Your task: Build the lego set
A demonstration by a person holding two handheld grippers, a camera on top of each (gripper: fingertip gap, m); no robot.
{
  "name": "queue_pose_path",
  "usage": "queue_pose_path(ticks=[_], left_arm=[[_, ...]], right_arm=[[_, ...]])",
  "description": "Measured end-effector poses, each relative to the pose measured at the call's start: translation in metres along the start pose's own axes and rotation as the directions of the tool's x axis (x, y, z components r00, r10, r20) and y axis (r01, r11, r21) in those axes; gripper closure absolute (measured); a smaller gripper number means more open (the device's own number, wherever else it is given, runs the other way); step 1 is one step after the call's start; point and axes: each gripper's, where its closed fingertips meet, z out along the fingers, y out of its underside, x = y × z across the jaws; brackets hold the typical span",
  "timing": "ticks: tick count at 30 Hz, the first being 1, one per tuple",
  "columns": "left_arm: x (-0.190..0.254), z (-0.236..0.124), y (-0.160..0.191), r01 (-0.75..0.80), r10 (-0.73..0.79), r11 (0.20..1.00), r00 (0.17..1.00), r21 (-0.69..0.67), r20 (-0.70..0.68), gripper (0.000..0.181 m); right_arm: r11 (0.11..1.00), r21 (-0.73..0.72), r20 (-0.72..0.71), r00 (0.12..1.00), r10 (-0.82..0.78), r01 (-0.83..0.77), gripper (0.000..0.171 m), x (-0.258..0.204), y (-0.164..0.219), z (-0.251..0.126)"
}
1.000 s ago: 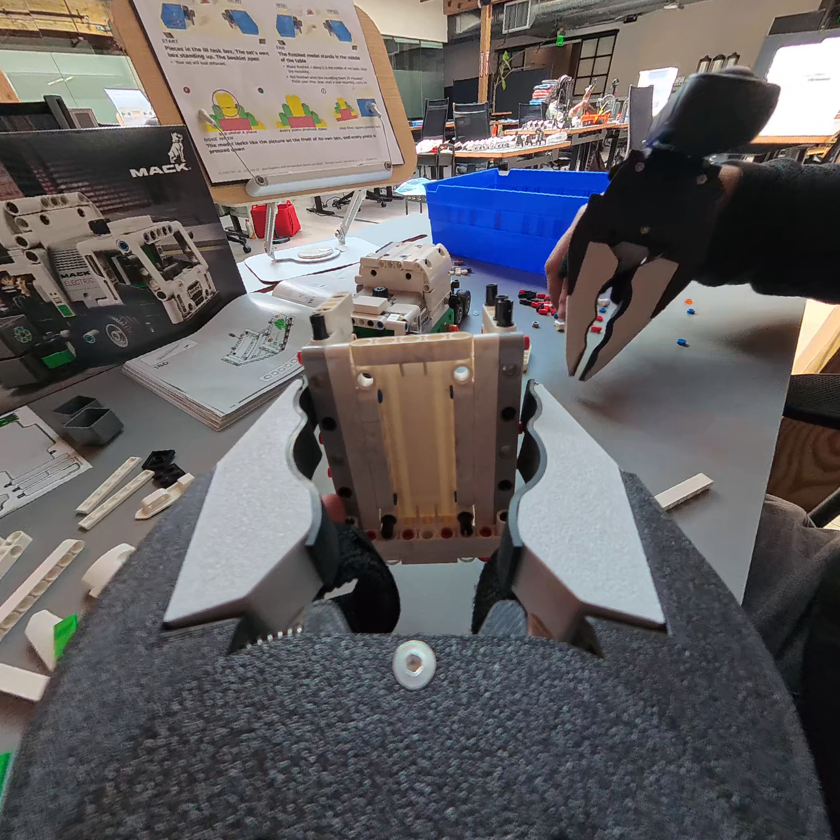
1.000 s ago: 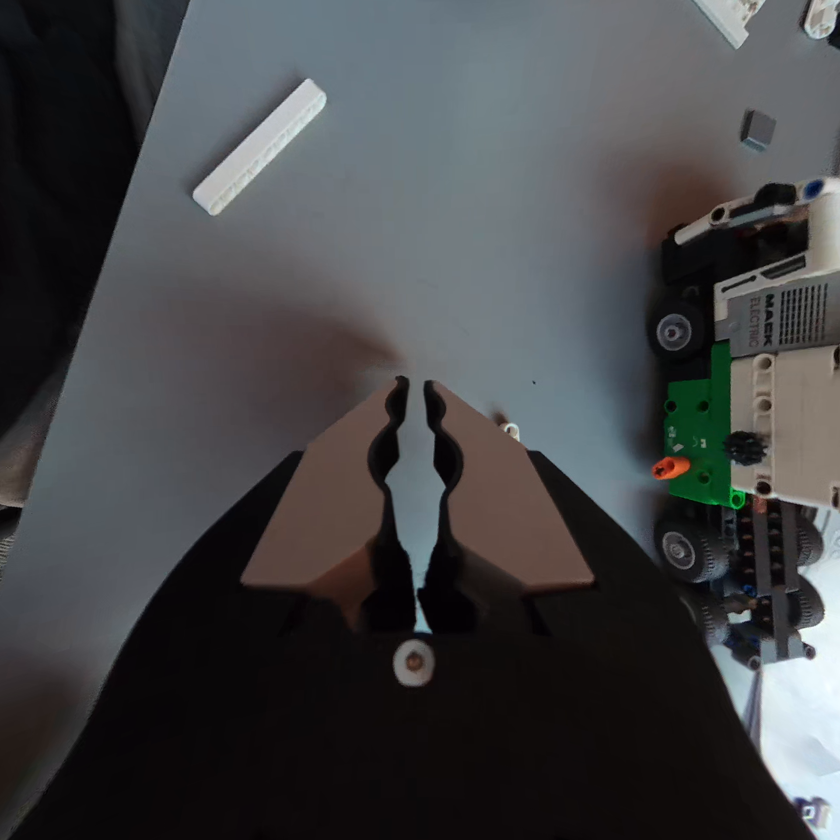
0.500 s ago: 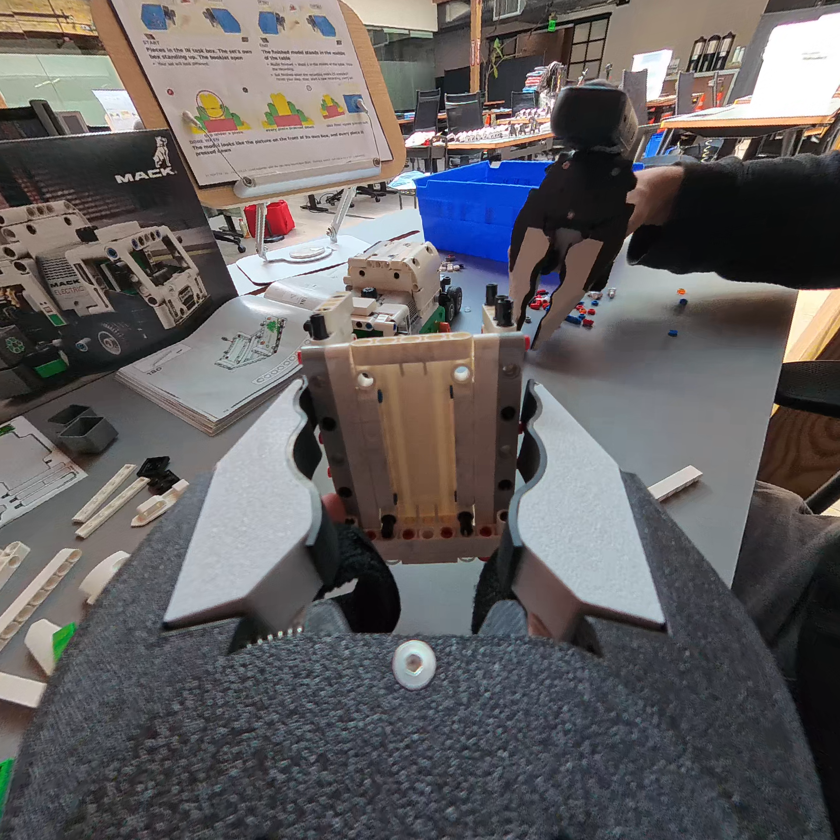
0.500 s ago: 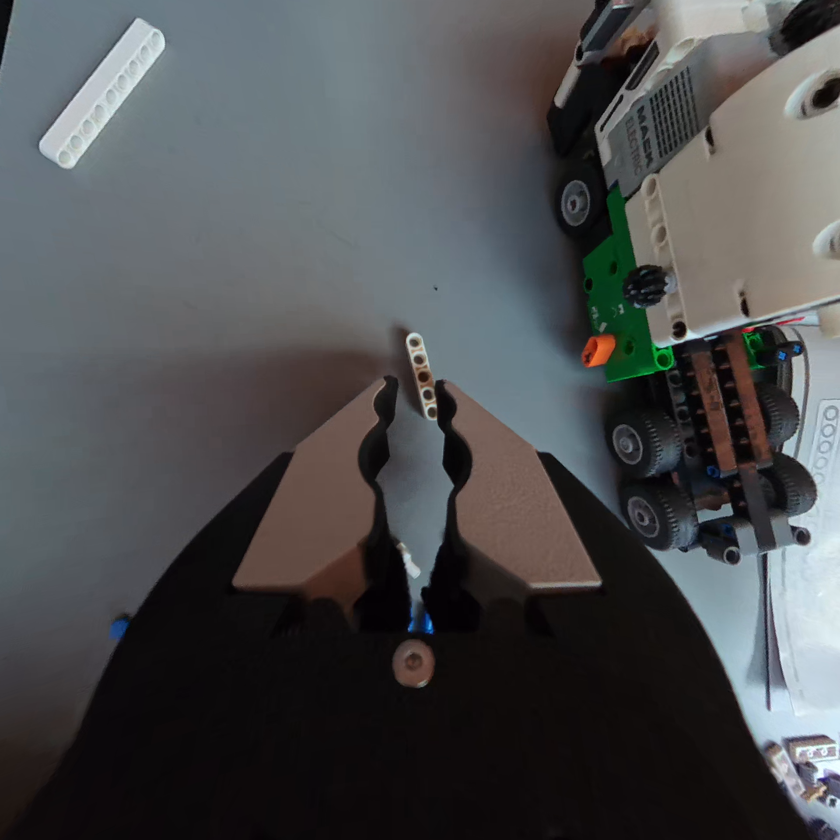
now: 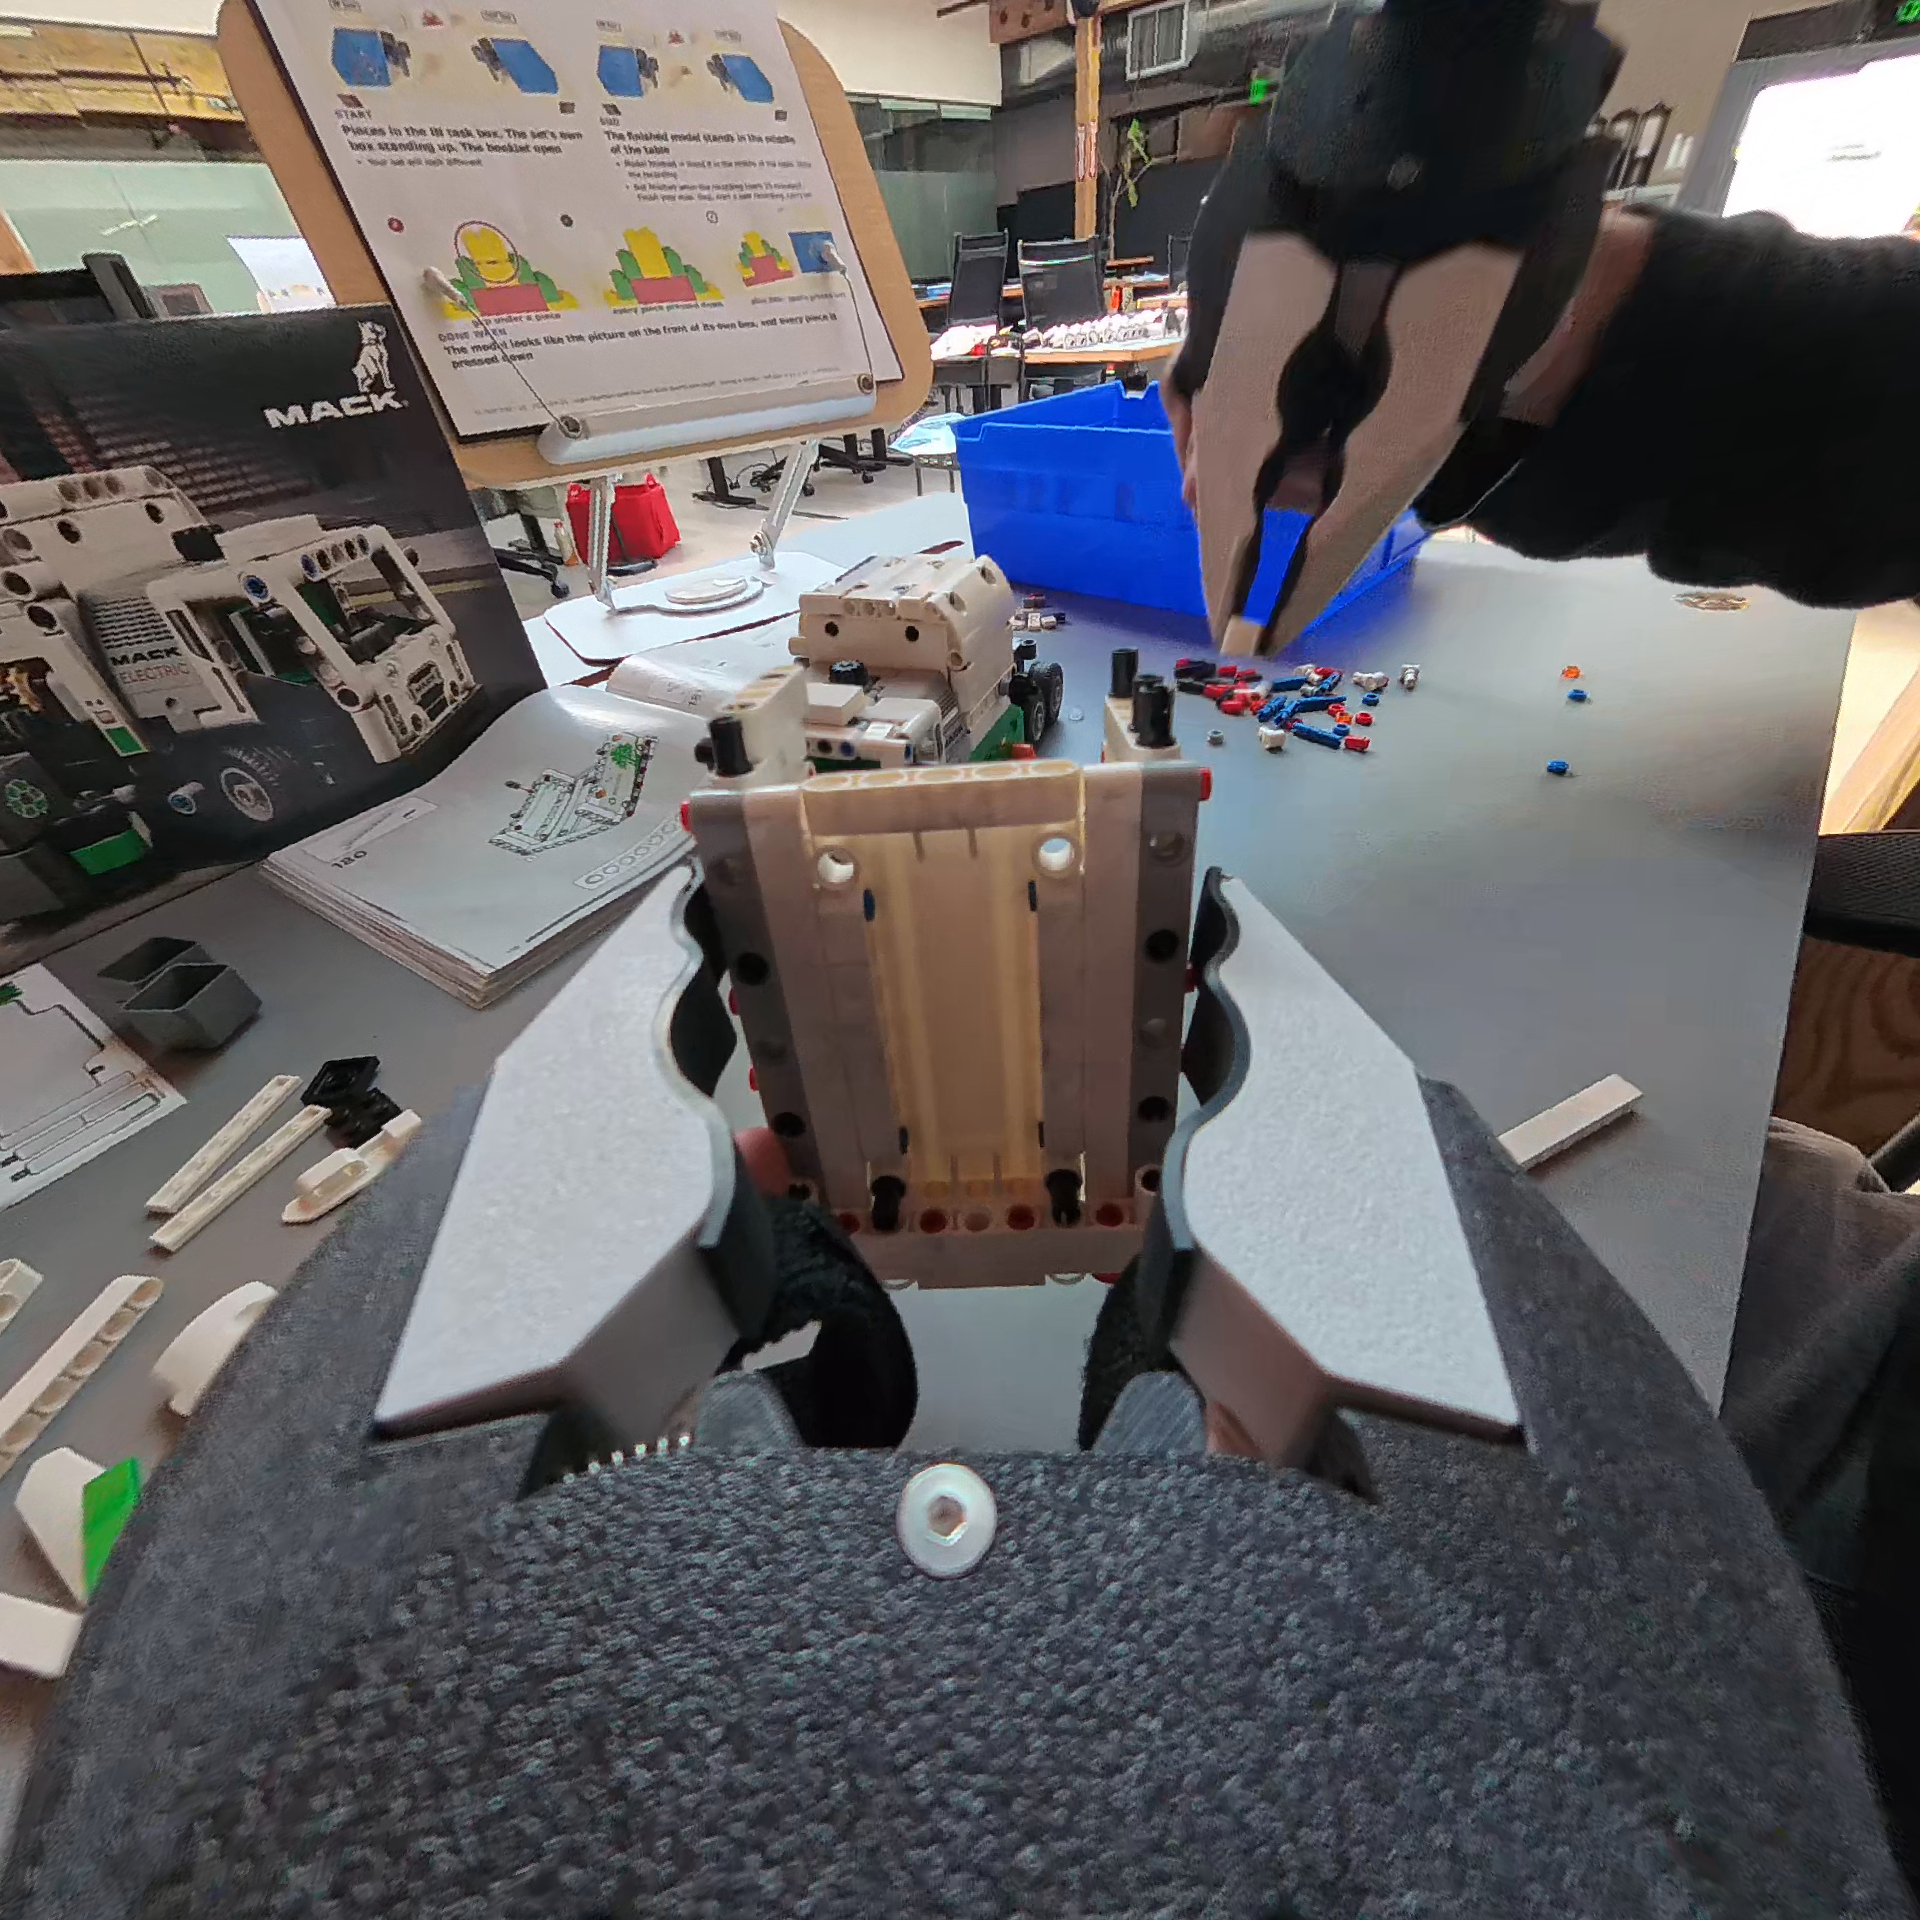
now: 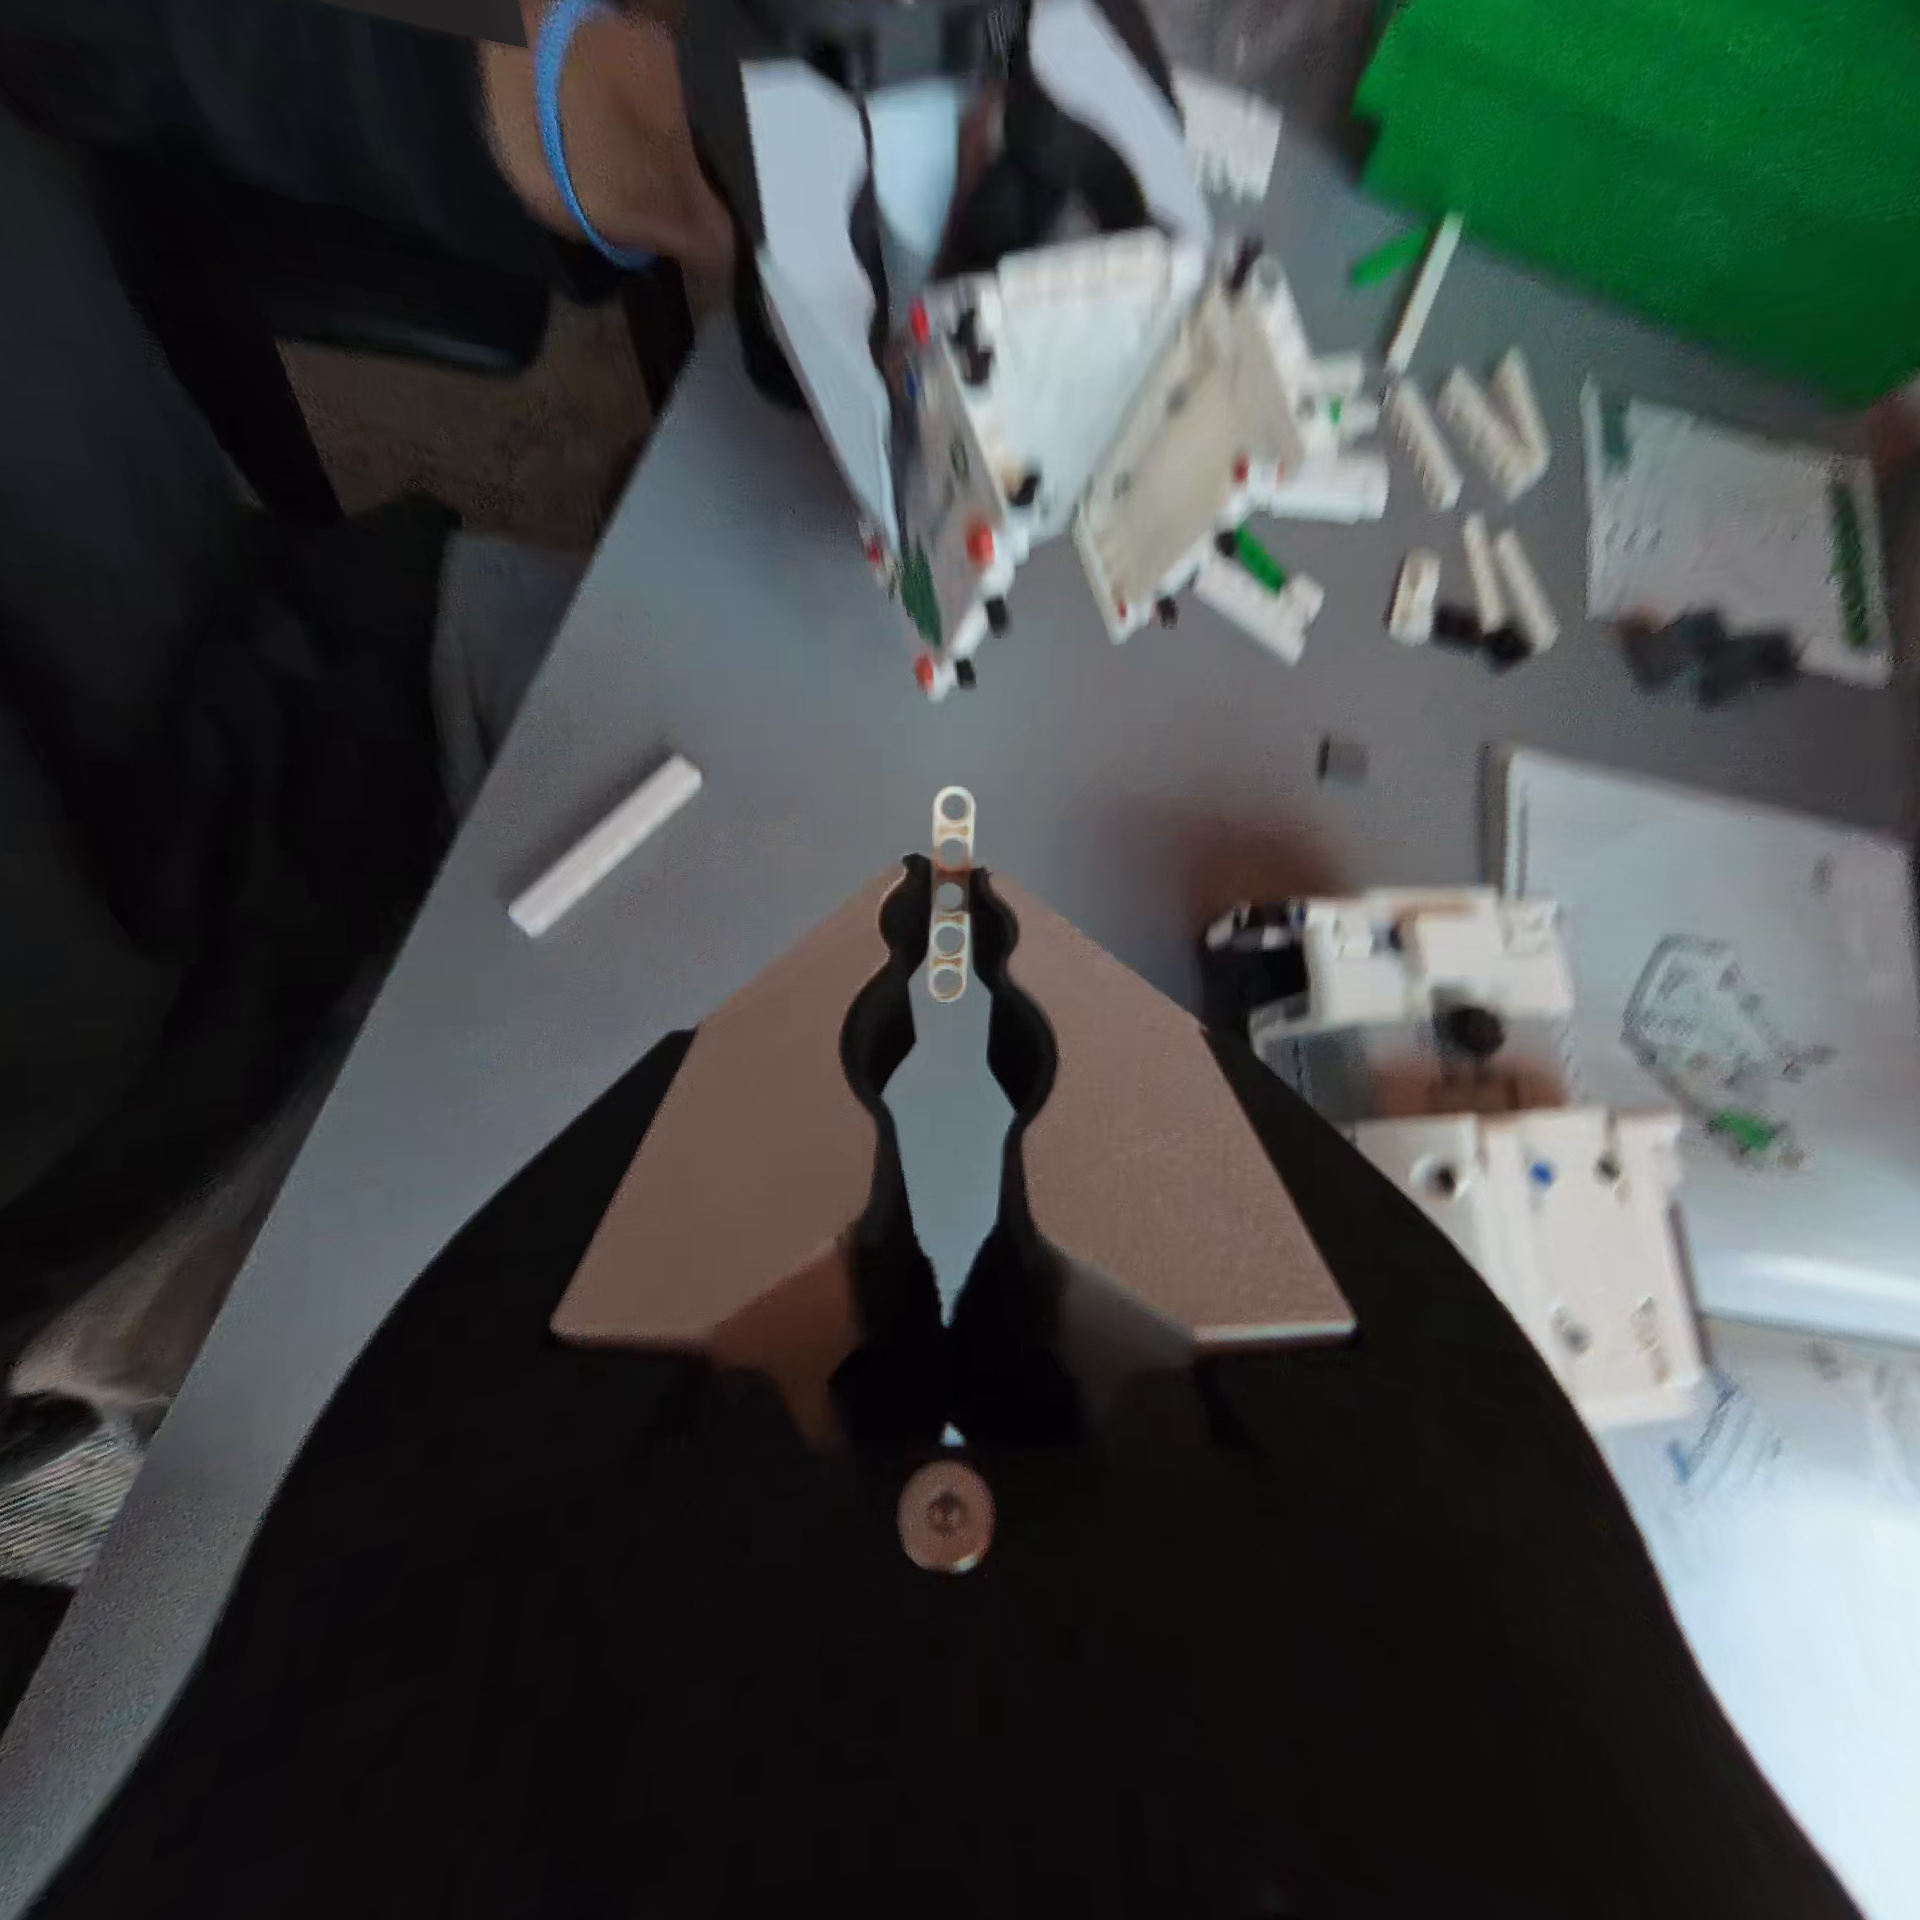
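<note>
My left gripper is shut on a white and grey lego panel assembly, held upright above the table. My right gripper is shut on a small white beam with several holes, lifted above the table; its end sticks out past the fingertips. In the left wrist view the right gripper hangs at the upper right with the beam end showing. The partly built white and green truck stands behind the panel. The right wrist view is blurred and shows the left gripper with the panel.
A blue bin at the back. Small red, blue and black pins are scattered near it. An open instruction booklet, the set's box and an instruction board at left. White beams lie at left, one at right.
My right gripper closed on the small white beam on the table and lifted it, swinging up and toward the left gripper. The left gripper held the panel still.
</note>
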Motion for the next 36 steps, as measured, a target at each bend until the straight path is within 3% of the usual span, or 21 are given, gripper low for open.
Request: queue_pose_path(ticks=[2, 4, 7, 11, 24, 29, 36], left_arm=[[0.003, 0.001, -0.003, -0.009, 0.01, 1.0, 1.0, 0.024, -0.009, 0.095], [0.005, 0.003, -0.004, -0.045, 0.045, 0.999, 0.999, 0.029, -0.001, 0.095], [0.009, 0.003, -0.004, -0.141, 0.141, 0.989, 0.99, 0.037, 0.021, 0.095], [0.014, 0.004, -0.002, -0.191, 0.191, 0.981, 0.981, 0.034, 0.02, 0.095], [0.017, 0.004, 0.0, -0.078, 0.079, 0.997, 0.994, 0.012, -0.075, 0.095], [0.02, 0.006, 0.014, -0.028, 0.018, 0.995, 0.994, -0.097, -0.107, 0.095], [0.031, 0.007, 0.029, -0.101, 0.076, 0.977, 0.988, -0.189, -0.135, 0.094]], right_arm=[[0.992, 0.036, -0.025, 0.992, -0.121, 0.122, 0.166, -0.008, -0.044, -0.001], [0.978, -0.023, 0.004, 0.979, -0.206, 0.206, 0.166, -0.014, -0.062, 0.008], [0.944, -0.153, 0.044, 0.957, -0.288, 0.292, 0.166, -0.009, -0.064, 0.021], [0.92, -0.215, 0.101, 0.945, -0.311, 0.326, 0.166, -0.008, -0.061, 0.034], [0.959, -0.188, 0.219, 0.96, -0.172, 0.214, 0.166, -0.012, -0.057, 0.038], [0.938, -0.251, 0.201, 0.961, -0.191, 0.239, 0.166, -0.007, -0.049, 0.035], [0.989, -0.094, 0.116, 0.988, -0.104, 0.115, 0.166, -0.005, -0.049, 0.022]])
